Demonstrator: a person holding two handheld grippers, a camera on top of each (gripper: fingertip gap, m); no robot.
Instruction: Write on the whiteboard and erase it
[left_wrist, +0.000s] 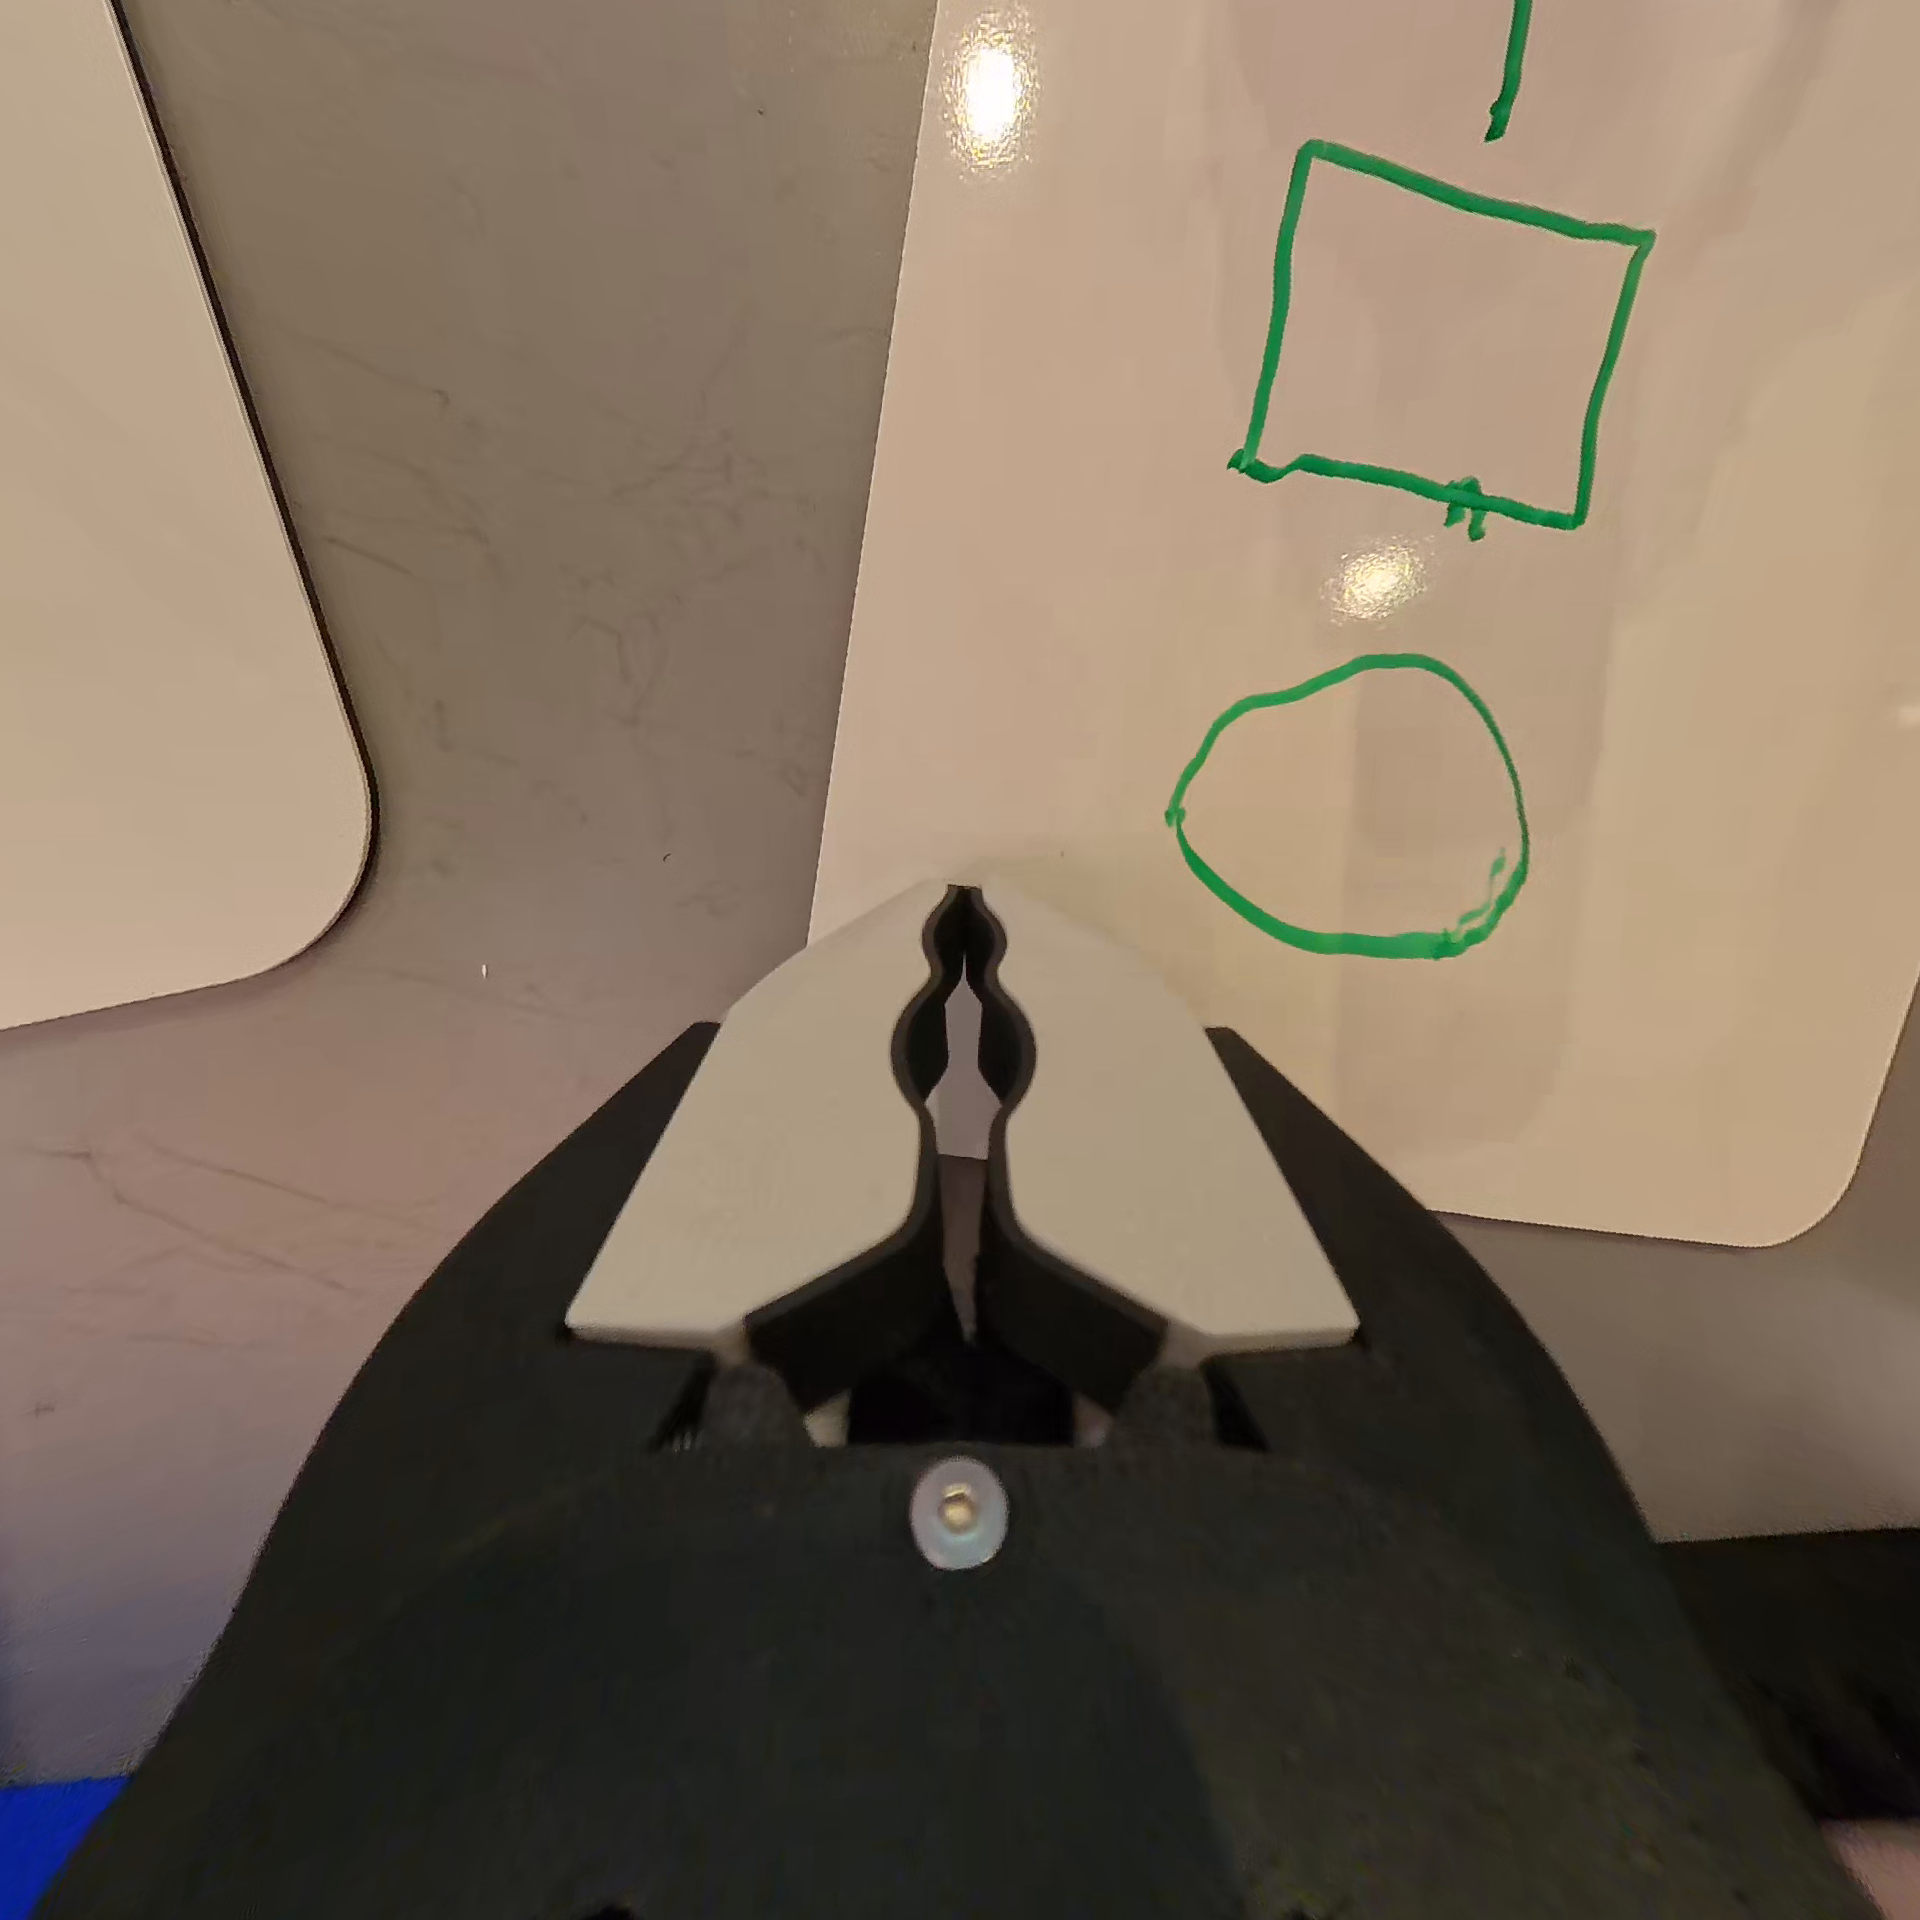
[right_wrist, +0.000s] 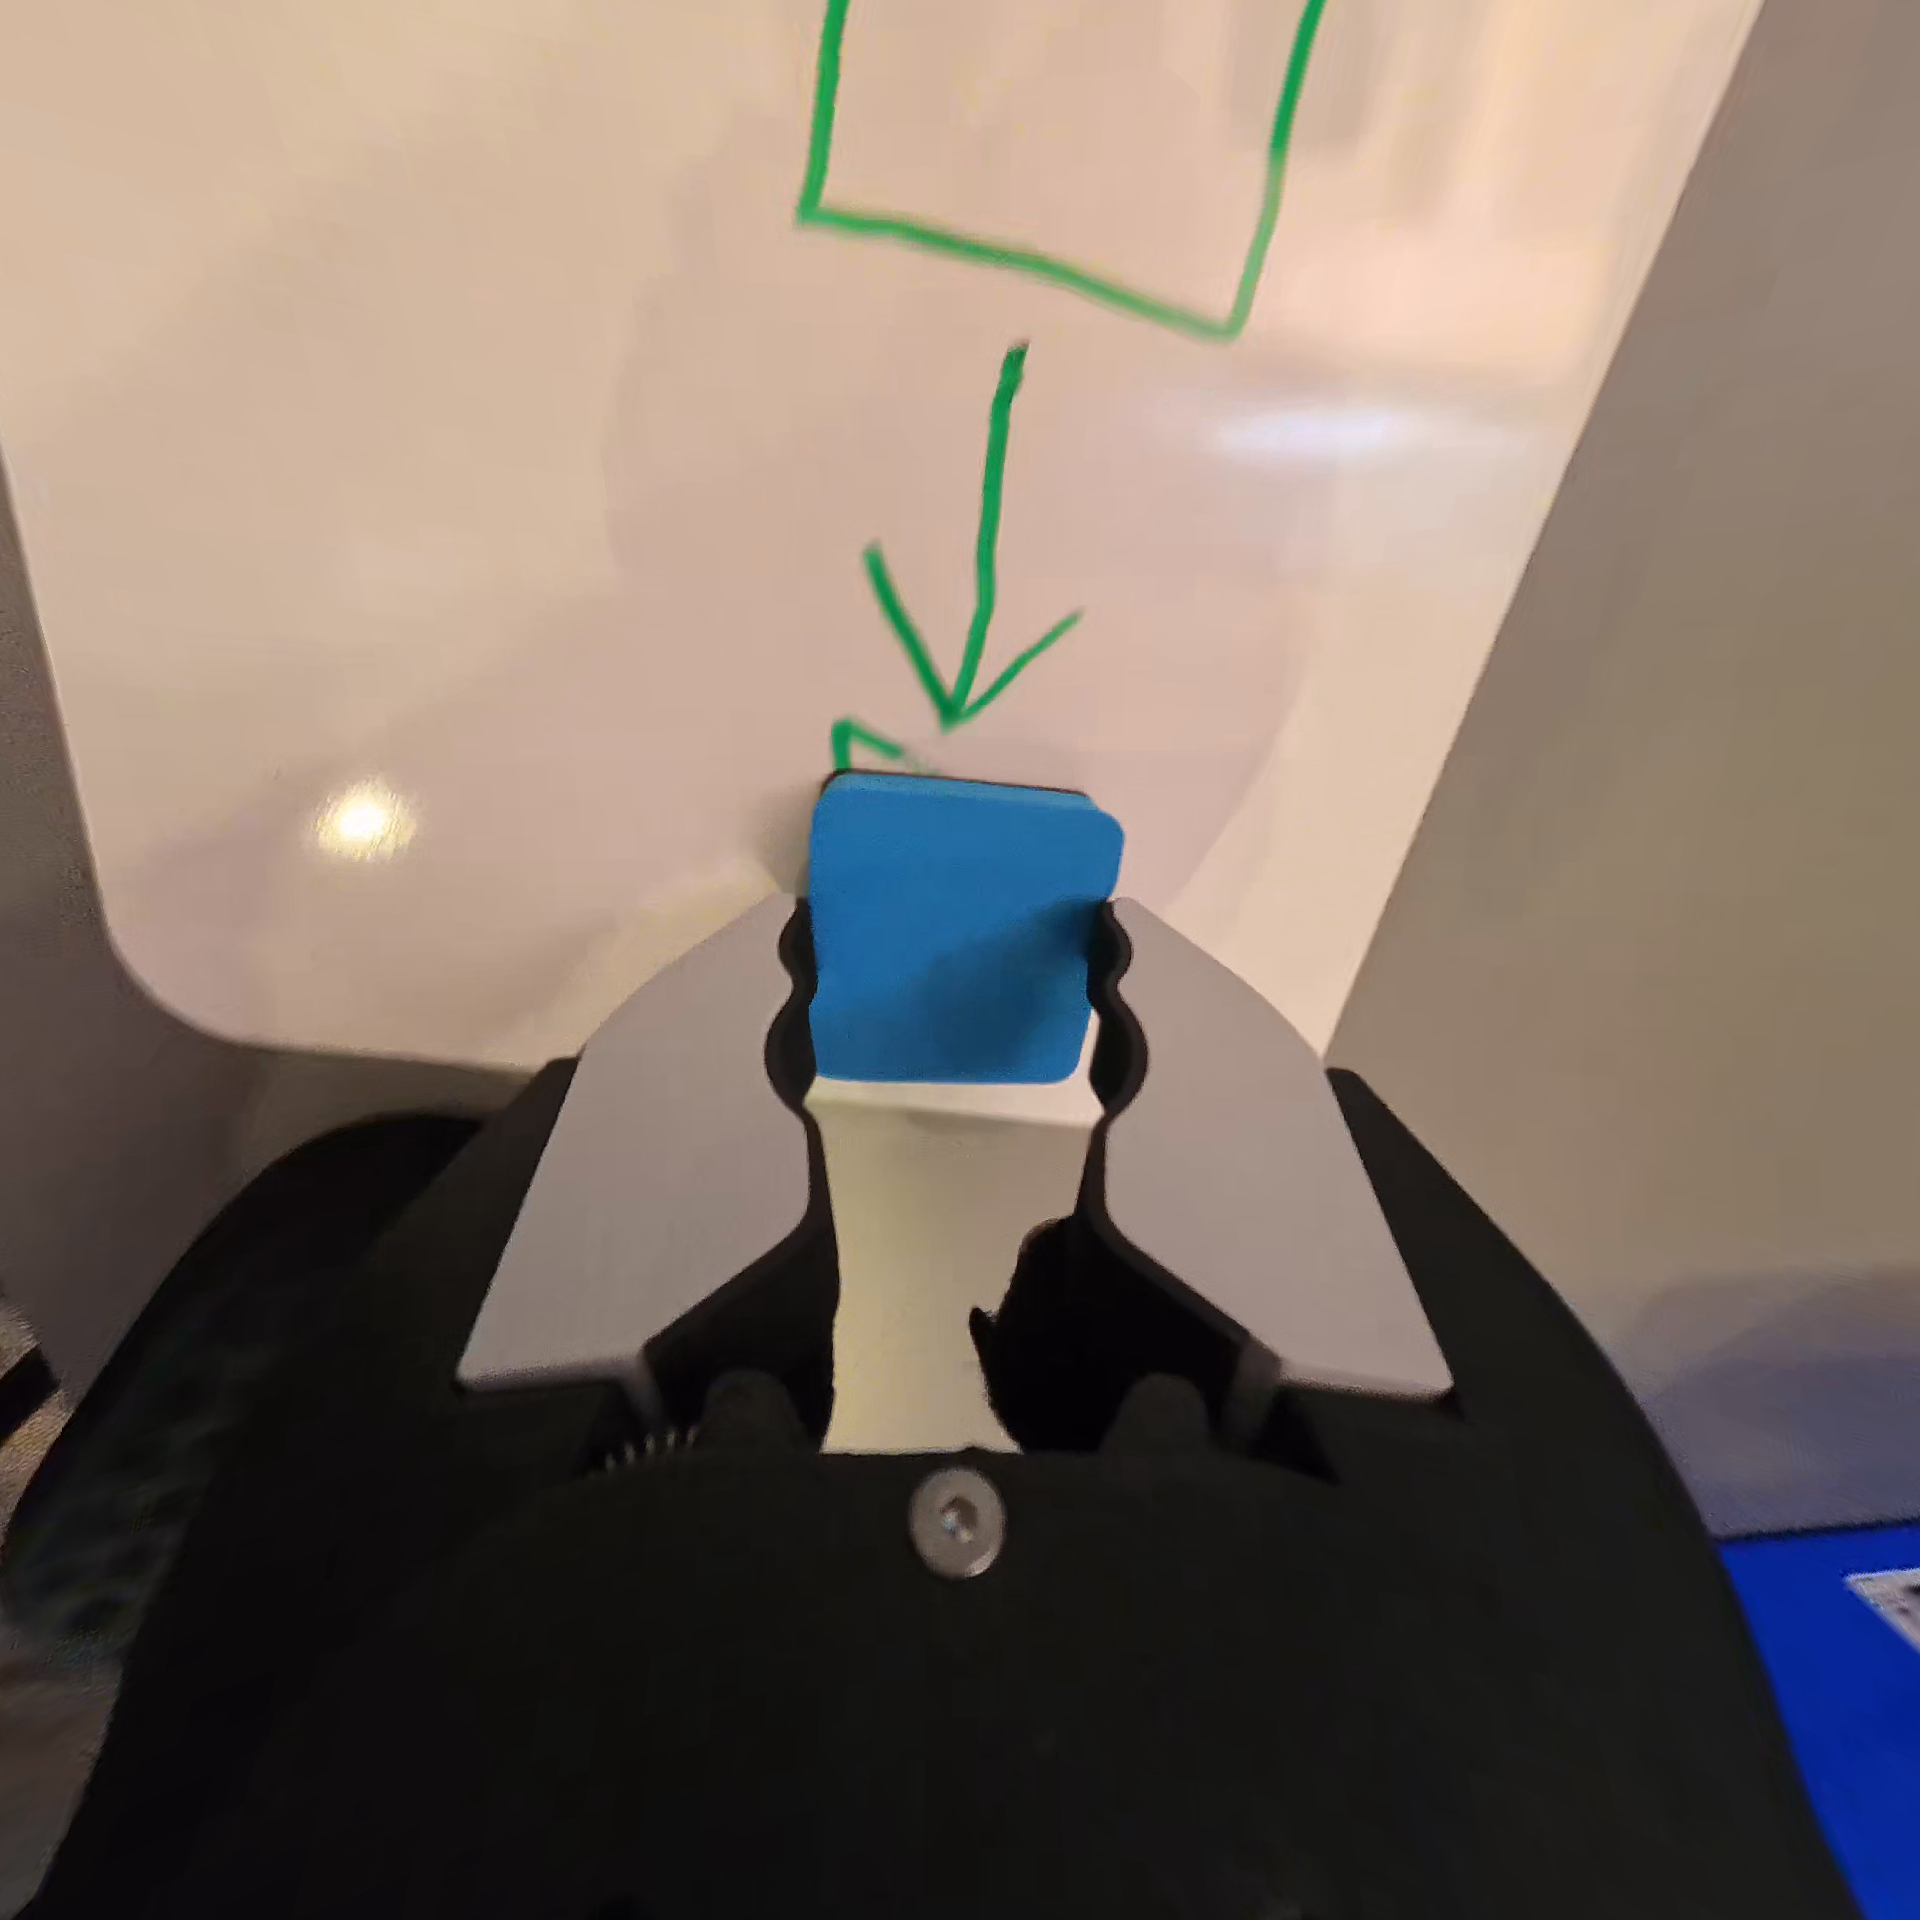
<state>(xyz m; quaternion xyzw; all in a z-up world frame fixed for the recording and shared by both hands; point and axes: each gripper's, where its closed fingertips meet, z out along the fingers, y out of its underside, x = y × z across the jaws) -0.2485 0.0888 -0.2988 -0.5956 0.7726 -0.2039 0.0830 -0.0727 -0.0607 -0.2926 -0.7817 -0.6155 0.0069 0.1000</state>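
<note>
A white whiteboard (left_wrist: 1091, 520) lies flat on the grey table, with a green square (left_wrist: 1444, 332) and a green circle (left_wrist: 1351, 805) drawn on it. My left gripper (left_wrist: 961, 894) is shut with nothing between its pads, its tip over the board's left edge. In the right wrist view the whiteboard (right_wrist: 468, 468) shows the green square (right_wrist: 1039, 187), a green arrow (right_wrist: 977, 582) and a bit of a green shape (right_wrist: 862, 743). My right gripper (right_wrist: 951, 956) is shut on a blue eraser (right_wrist: 956, 925), which presses flat on the board just below the arrow, partly covering the green shape.
A second white board (left_wrist: 135, 582) lies on the grey table (left_wrist: 571, 468) to the left. Blue things show at the bottom left of the left wrist view (left_wrist: 52, 1829) and the bottom right of the right wrist view (right_wrist: 1839, 1662). Spacing between my two grippers at the tips: around 25 centimetres.
</note>
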